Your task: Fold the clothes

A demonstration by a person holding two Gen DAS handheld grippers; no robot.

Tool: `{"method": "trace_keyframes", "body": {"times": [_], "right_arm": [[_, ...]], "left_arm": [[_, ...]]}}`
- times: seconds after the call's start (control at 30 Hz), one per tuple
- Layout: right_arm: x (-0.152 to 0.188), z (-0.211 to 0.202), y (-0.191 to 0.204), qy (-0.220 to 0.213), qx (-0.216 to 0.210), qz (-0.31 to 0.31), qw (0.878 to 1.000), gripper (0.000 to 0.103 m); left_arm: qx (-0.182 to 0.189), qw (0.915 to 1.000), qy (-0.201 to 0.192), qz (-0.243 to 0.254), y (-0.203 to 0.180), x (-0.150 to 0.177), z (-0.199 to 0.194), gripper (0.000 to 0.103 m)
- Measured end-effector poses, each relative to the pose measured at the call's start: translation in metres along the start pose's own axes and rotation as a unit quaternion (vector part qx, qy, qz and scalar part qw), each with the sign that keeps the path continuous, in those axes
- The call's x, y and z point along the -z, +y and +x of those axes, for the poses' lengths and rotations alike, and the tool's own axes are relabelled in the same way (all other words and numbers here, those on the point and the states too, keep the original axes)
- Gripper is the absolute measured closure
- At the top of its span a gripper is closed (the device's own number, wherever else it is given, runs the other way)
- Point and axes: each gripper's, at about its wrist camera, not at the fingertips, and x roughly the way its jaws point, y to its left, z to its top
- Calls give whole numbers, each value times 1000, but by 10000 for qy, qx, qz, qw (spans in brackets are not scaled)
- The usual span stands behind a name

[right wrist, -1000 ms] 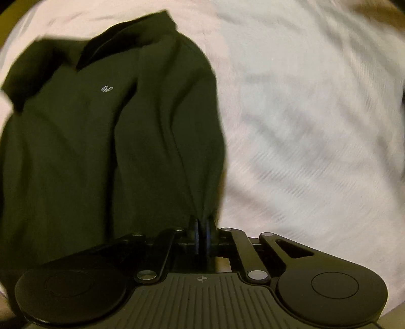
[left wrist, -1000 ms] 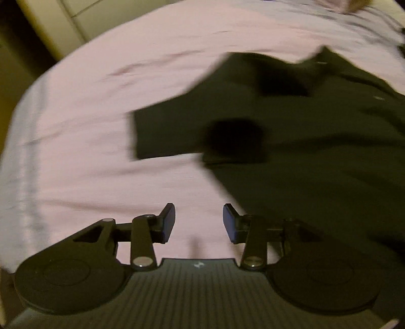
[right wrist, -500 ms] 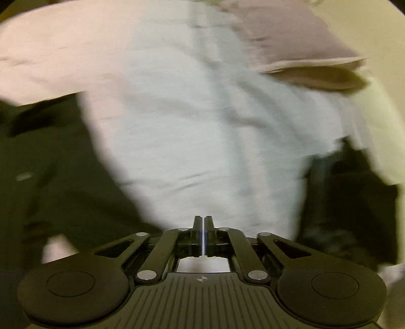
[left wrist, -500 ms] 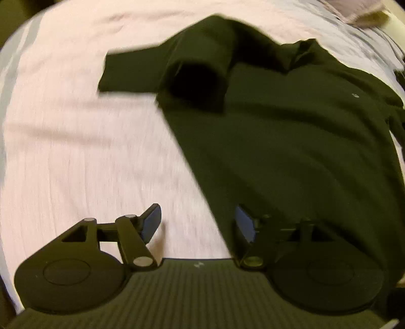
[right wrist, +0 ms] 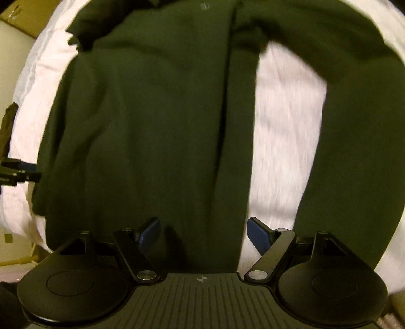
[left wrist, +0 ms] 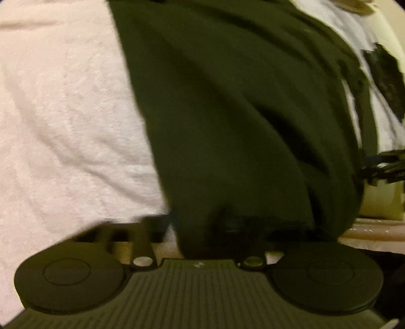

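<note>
A dark green long-sleeved shirt (left wrist: pixel 227 114) lies spread on the pale pink bed sheet (left wrist: pixel 63 114), collar far away and hem toward me. My left gripper (left wrist: pixel 200 227) is at the hem's left corner. Its left finger (left wrist: pixel 152 225) stands wide, while cloth covers the gap and hides the right finger. In the right wrist view the shirt (right wrist: pixel 152 126) fills the middle, and one sleeve (right wrist: pixel 354 126) curves down the right side. My right gripper (right wrist: pixel 203 234) is open at the hem, with the shirt's right edge between its blue pads (right wrist: pixel 258 235). Each gripper shows at the other view's edge.
A dark crumpled item (left wrist: pixel 384 76) lies on the sheet at the far right, and a pillow (left wrist: pixel 354 3) sits at the head. The bed's near edge runs just below the hem. A cardboard box (right wrist: pixel 22 17) stands off the bed's left side.
My right gripper, shut half a second ago, now stands open at the shirt's hem. My left gripper has moved onto the hem's left corner, so cloth now covers its right finger.
</note>
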Motion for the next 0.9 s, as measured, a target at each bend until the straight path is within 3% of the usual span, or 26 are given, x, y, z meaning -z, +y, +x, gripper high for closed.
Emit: {"method": "trace_keyframes", "body": {"times": [0.1, 0.2, 0.3, 0.4, 0.47, 0.5, 0.6, 0.7, 0.9], "right_arm": [[12, 3, -9, -125, -84, 284, 9995, 26], [19, -1, -16, -371, -110, 586, 9975, 35], [24, -5, -27, -620, -187, 1045, 9924, 35], [26, 5, -20, -517, -273, 990, 9934, 39], [19, 13, -21, -420, -350, 959, 9939, 65], [16, 15, -22, -321, -435, 1043, 9931, 94], [2, 3, -15, -92, -278, 702, 9971, 98], [-8, -27, -22, 49, 137, 257, 9996, 98], [-27, -71, -38, 234, 745, -281, 9966, 98]], "left_arm": [[-52, 9993, -254, 284, 1, 10, -21, 103], [-344, 9973, -254, 589, 13, 26, -49, 103], [-487, 9967, -305, 565, 34, 39, -73, 103], [-612, 9965, -313, 476, 44, 45, -77, 103], [-650, 9959, -279, 559, 40, 48, -72, 103], [-658, 9954, -254, 644, 37, 49, -70, 103], [-642, 9943, -216, 821, 30, 54, -73, 103], [-468, 9952, -185, 843, 19, 68, -83, 103], [-122, 9964, -90, 831, -4, 91, -94, 103]]}}
